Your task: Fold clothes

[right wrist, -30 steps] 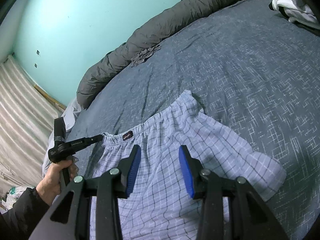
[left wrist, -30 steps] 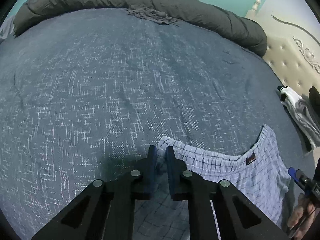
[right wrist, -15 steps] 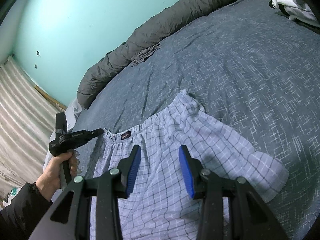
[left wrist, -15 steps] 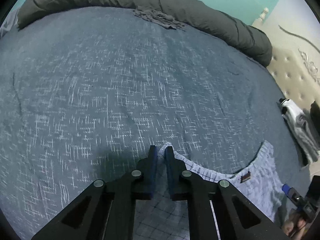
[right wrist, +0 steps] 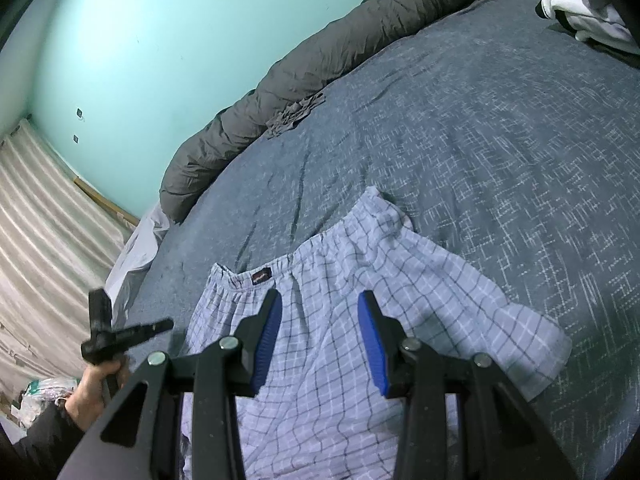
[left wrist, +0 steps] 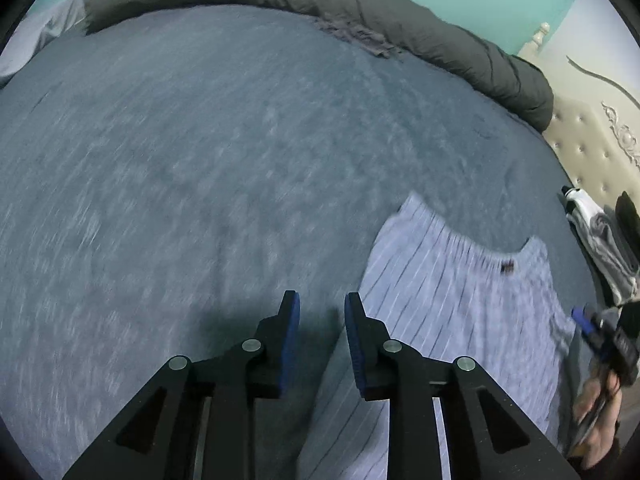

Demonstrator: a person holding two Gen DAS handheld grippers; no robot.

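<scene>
A: Where do you stand?

B: Your shorts [right wrist: 352,320] lie flat on the bed [right wrist: 500,140], waistband away from you. Your left gripper [left wrist: 322,312] is opening, nothing between its jaws, just beside the shorts' edge. Your right gripper [right wrist: 319,308] hangs released over the middle, gripping nothing.

A: Next?

B: Probably take an edge and fold across.

A: Any writing?

B: A dark waistband label [right wrist: 261,278], unreadable.
</scene>
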